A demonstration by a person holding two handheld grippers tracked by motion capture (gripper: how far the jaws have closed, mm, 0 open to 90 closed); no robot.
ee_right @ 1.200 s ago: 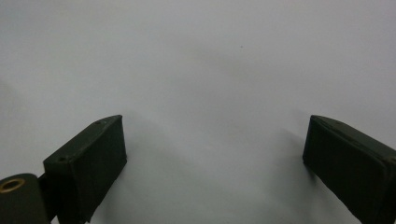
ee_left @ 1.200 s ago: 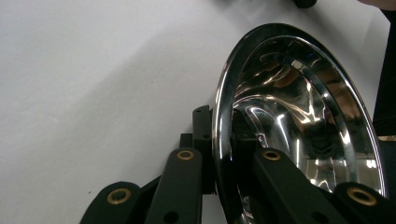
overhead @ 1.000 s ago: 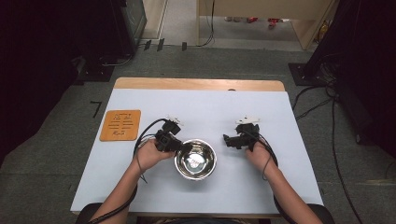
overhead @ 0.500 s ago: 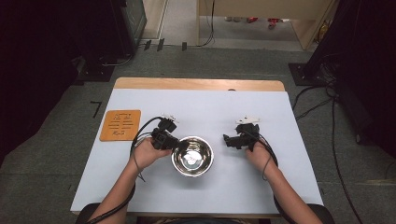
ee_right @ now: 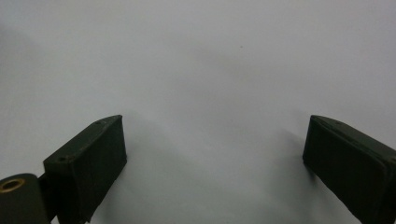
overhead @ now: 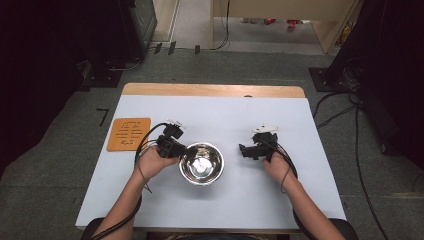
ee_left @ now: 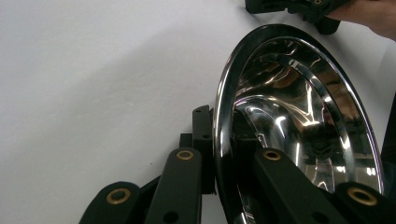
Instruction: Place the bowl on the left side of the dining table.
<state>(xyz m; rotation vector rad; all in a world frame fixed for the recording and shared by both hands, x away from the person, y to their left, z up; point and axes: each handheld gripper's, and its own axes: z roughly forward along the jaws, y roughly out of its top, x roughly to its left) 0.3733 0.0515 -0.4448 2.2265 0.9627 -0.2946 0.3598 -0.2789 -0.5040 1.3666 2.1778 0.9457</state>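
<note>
An orange mat (overhead: 128, 133) lies near the left edge of the pale table (overhead: 225, 115). Right of it, the left gripper (overhead: 176, 148) is clamped on the left rim of the steel bowl (overhead: 201, 163), one jaw outside the wall and one inside. The bowl stands upright near the middle of the table's near half. Farther right, apart from the bowl, the right gripper (overhead: 245, 150) hangs over bare table, its jaws spread wide with nothing between them.
</note>
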